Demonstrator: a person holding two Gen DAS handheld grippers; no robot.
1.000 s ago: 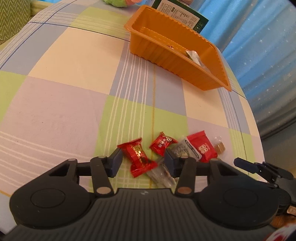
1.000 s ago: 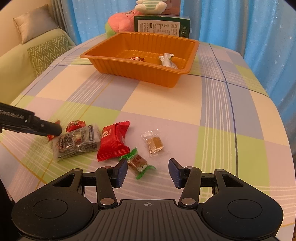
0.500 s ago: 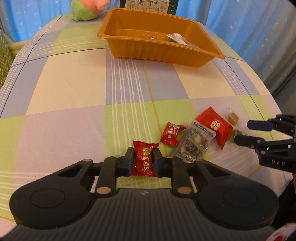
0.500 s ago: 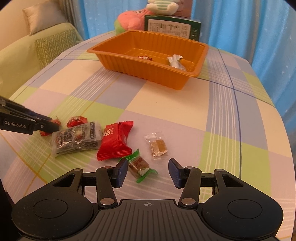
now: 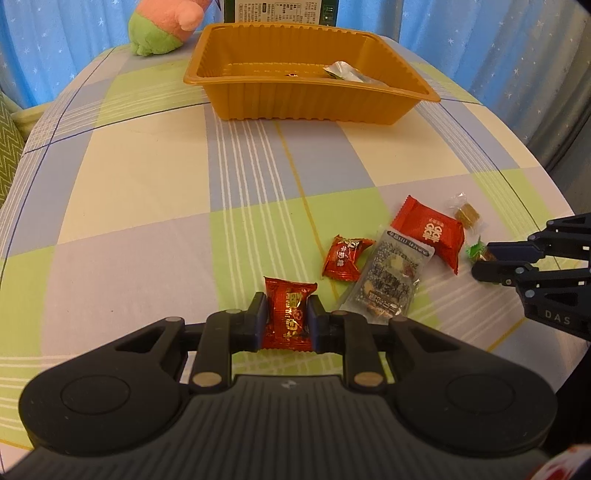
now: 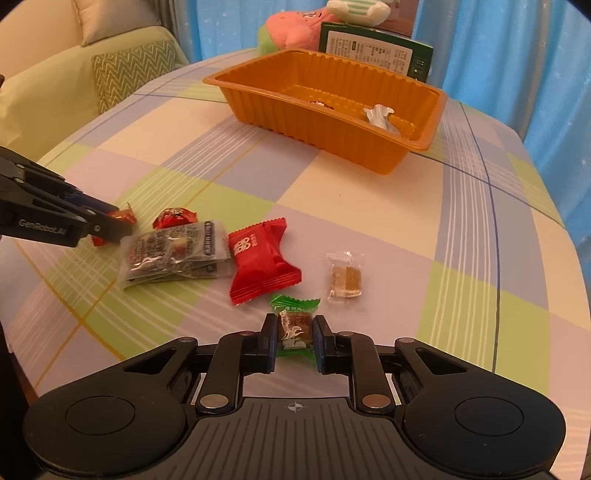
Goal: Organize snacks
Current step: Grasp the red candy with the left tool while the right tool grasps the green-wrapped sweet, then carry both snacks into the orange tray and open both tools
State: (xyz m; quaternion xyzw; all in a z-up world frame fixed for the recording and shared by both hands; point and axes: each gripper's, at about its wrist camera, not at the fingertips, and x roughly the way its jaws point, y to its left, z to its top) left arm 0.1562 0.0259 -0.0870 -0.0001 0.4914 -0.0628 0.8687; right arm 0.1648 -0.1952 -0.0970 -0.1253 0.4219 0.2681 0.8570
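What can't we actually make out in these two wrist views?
- Small red item in the orange tray: right wrist view, the near wall hides most of it; left wrist view, too small.
- Red candy in the left gripper: right wrist view, its fingers cover most of it.
- Green box: left wrist view, cut off by the top edge.
- Box print: both views, too small.

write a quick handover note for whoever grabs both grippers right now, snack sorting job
Left gripper: shut on a red foil candy, low at the tablecloth.
Right gripper: shut on the green-wrapped candy, also low.
Done: orange tray holds a silver-wrapped piece and a small red one.
Left on the cloth: small red candy, clear mixed-snack pack, red pillow pack, clear-wrapped brown candy.
Next, probably: carry both held candies to the tray.
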